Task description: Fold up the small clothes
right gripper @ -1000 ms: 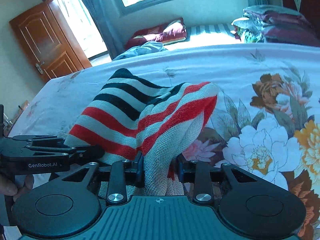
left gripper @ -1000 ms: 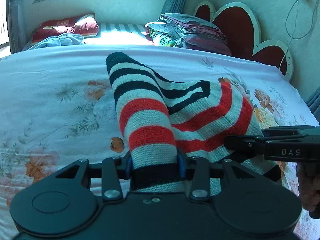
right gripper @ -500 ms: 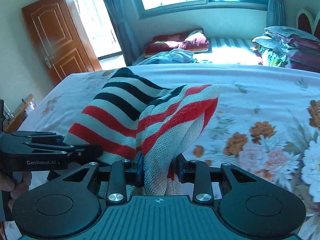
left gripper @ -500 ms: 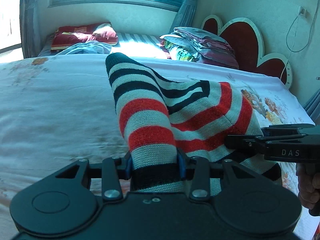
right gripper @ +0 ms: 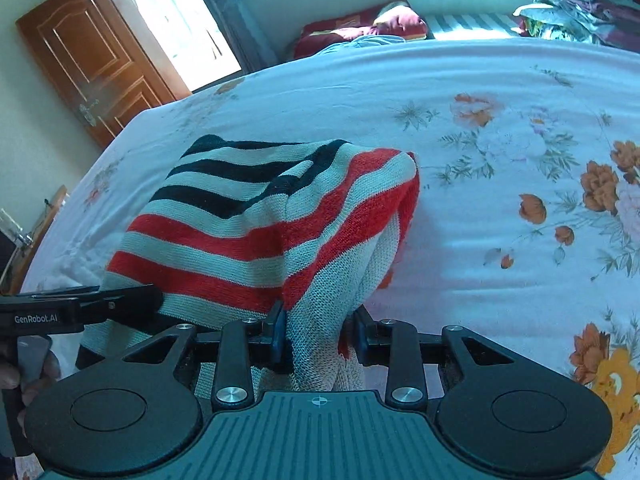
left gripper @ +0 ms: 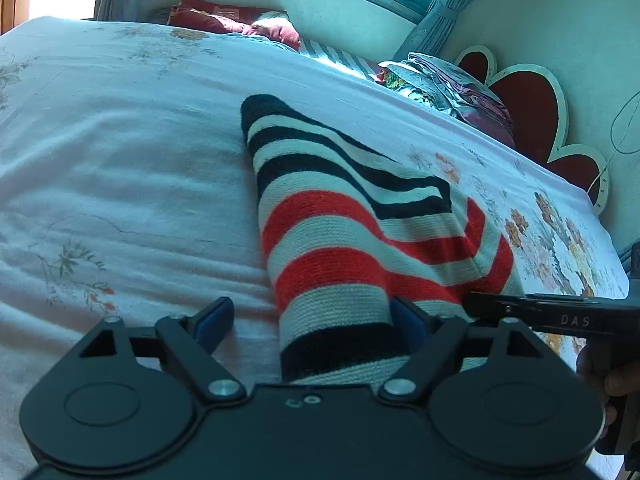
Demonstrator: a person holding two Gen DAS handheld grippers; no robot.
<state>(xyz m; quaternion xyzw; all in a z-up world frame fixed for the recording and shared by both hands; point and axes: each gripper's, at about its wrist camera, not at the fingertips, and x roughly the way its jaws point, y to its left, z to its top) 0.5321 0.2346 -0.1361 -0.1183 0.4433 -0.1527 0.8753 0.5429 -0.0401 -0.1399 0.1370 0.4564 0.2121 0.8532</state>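
Observation:
A knitted garment striped in red, black and pale grey [left gripper: 332,240] lies bunched on the floral bed sheet [left gripper: 120,184]. Its near hem sits between the pads of my left gripper [left gripper: 310,316], whose jaws are opening. The left pad stands well off the knit, while the right pad still touches its side. My right gripper [right gripper: 320,332] is shut on a fold of the same garment [right gripper: 248,216], pale knit pinched between its blue pads. Each gripper shows side-on in the other's view: the right gripper [left gripper: 520,312] at the garment's right edge, the left gripper [right gripper: 120,300] at its left edge.
A stack of folded clothes [left gripper: 452,88] and a red pillow [left gripper: 236,20] lie beyond the bed's far side. A heart-shaped headboard [left gripper: 532,108] stands at the right and a wooden door [right gripper: 92,60] at the left. A person's hand [left gripper: 600,380] holds the right gripper.
The left jaws have spread wide and let go of the hem they were pinching. Both grippers carried the garment sideways across the bed, and the left view has rolled.

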